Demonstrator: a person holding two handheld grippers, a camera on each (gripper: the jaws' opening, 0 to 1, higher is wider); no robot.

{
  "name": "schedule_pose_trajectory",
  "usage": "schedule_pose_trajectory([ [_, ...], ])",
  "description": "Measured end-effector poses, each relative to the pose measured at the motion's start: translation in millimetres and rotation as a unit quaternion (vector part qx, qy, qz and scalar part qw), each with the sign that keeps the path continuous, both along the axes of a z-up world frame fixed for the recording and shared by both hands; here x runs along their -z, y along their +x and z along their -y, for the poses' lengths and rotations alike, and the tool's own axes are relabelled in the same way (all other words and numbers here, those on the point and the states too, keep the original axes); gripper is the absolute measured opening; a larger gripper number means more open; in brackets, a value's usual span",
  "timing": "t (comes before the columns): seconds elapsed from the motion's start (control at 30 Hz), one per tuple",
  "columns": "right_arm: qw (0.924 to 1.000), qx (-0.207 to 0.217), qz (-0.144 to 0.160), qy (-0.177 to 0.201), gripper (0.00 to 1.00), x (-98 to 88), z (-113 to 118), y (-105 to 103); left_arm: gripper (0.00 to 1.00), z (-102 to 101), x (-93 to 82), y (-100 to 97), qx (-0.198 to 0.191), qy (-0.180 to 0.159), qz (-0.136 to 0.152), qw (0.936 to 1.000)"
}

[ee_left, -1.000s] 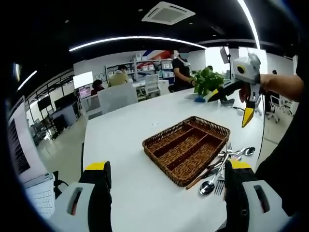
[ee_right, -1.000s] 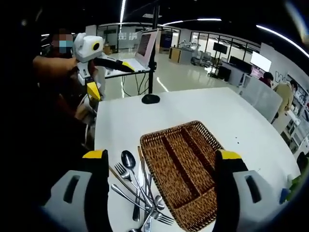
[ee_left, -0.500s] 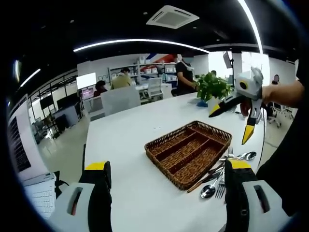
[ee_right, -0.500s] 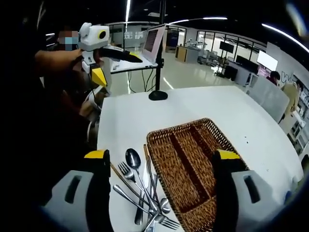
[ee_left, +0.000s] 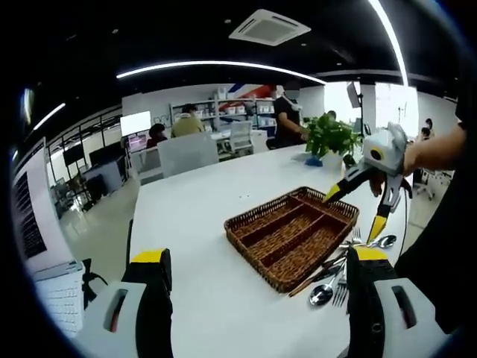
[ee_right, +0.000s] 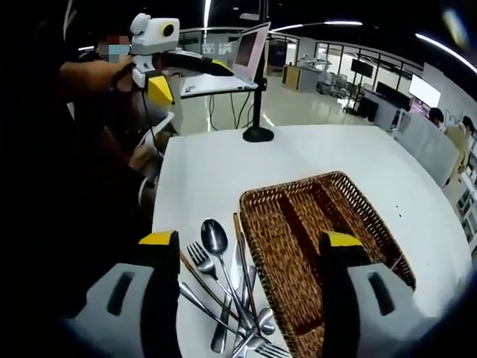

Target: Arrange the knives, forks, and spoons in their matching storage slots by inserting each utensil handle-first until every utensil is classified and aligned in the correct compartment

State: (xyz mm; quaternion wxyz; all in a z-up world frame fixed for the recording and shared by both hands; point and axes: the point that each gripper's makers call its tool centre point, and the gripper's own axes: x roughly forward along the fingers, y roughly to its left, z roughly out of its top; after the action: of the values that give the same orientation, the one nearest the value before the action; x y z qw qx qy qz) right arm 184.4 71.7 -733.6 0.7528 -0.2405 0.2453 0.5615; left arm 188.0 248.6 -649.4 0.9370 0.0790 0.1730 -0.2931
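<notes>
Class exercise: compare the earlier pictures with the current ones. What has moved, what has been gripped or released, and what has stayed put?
The right gripper has come down toward the pile of metal spoons and forks beside the brown wicker cutlery tray, jaws open. The left gripper stays raised off the white table. Nothing was gripped or released; tray and cutlery have not moved.

1. A wicker tray (ee_right: 328, 224) sits on the worktop (ee_right: 223, 164).
2. In the right gripper view, a heap of spoons, forks and knives (ee_right: 227, 291) lies on the worktop just left of the tray.
3. A stand base (ee_right: 258, 134) rests on the worktop beyond the tray.
4. A potted plant (ee_left: 328, 138) stands at the far end in the left gripper view.
</notes>
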Motion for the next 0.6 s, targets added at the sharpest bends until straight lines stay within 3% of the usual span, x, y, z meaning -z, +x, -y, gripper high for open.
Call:
schedule_pose_trajectory([
  [0.2,0.9997,-0.022,-0.008,-0.008,0.66,14.3,-4.6,-5.0,1.0,-2.3,-0.4,1.4,0.002,0.006,0.0,1.0],
  [0.6,0.9991,-0.025,-0.025,-0.023,0.56,38.7,-1.0,-10.5,1.0,-1.8,7.7,-3.3,0.014,0.027,-0.006,0.9995],
])
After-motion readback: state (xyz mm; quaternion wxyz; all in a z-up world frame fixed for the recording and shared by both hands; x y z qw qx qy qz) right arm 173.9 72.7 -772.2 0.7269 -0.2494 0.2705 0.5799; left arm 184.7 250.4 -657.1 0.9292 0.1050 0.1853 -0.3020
